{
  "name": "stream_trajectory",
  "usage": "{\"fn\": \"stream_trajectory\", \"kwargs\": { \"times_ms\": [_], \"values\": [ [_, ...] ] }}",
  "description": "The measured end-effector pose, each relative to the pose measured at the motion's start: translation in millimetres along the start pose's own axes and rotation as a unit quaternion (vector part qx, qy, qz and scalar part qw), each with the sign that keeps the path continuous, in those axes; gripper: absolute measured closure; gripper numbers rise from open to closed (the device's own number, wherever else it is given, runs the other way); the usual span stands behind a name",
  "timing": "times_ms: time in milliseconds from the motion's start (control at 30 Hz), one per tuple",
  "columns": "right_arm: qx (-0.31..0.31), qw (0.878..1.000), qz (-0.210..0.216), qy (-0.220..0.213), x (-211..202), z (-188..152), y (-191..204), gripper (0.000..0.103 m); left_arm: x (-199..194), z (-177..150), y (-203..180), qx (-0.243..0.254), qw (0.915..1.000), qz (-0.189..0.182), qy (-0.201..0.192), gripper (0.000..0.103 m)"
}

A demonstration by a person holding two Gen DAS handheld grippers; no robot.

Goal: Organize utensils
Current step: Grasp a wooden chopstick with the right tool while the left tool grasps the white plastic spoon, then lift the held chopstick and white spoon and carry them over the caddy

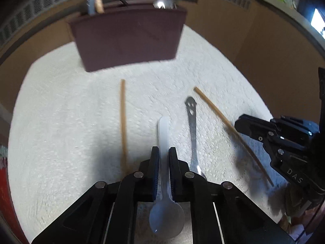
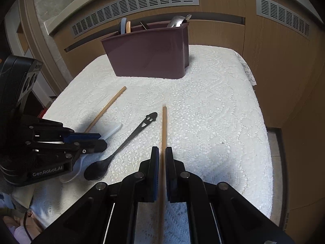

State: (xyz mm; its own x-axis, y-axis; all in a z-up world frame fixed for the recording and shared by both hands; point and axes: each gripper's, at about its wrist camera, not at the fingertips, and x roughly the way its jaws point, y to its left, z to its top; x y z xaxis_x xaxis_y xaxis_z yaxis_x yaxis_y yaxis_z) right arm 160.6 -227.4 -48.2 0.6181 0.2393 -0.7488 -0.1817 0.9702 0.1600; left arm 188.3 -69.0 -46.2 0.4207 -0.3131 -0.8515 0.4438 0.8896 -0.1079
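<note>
My left gripper (image 1: 163, 152) is clamped on the handle of a white plastic spoon (image 1: 163, 134), bowl toward the camera; my right gripper (image 2: 161, 152) is pinched narrow around one tan wooden chopstick (image 2: 164, 126); the other wooden chopstick (image 2: 107, 107) and a metal spoon with a smiley-face cutout handle (image 2: 130, 140) lie on the white lace cloth (image 2: 213, 122); the maroon plastic utensil caddy (image 2: 148, 55) stands at the far edge, already holding several utensils.
</note>
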Motion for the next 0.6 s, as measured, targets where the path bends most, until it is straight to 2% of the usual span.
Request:
{"fn": "stream_trajectory", "kwargs": {
  "times_ms": [200, 333, 367, 433, 500, 567, 600],
  "values": [
    [-0.021, 1.000, -0.007, -0.006, -2, 6, 10, 0.096, -35, -6, 14, -0.039, 0.9974, -0.009, -0.059, 0.093],
    [-0.029, 0.999, -0.028, 0.016, 11, 14, 13, 0.094, -57, -6, 25, -0.052, 0.9938, -0.001, -0.099, 0.093],
    [-0.026, 0.999, -0.034, 0.026, 16, 17, 12, 0.093, -59, -5, 28, -0.056, 0.9929, -0.005, -0.104, 0.093],
    [-0.021, 0.998, -0.036, 0.041, 24, 18, 10, 0.081, -61, -7, 33, -0.063, 0.9917, -0.011, -0.111, 0.093],
    [-0.020, 0.998, -0.036, 0.053, 31, 17, 9, 0.077, -60, -8, 36, -0.068, 0.9911, -0.016, -0.113, 0.093],
    [-0.030, 0.996, -0.048, 0.061, 38, 15, 12, 0.079, -61, -9, 40, -0.074, 0.9905, -0.020, -0.114, 0.093],
    [-0.042, 0.996, -0.060, 0.057, 38, 14, 16, 0.087, -59, -10, 39, -0.076, 0.9903, -0.021, -0.114, 0.093]
  ]
}}
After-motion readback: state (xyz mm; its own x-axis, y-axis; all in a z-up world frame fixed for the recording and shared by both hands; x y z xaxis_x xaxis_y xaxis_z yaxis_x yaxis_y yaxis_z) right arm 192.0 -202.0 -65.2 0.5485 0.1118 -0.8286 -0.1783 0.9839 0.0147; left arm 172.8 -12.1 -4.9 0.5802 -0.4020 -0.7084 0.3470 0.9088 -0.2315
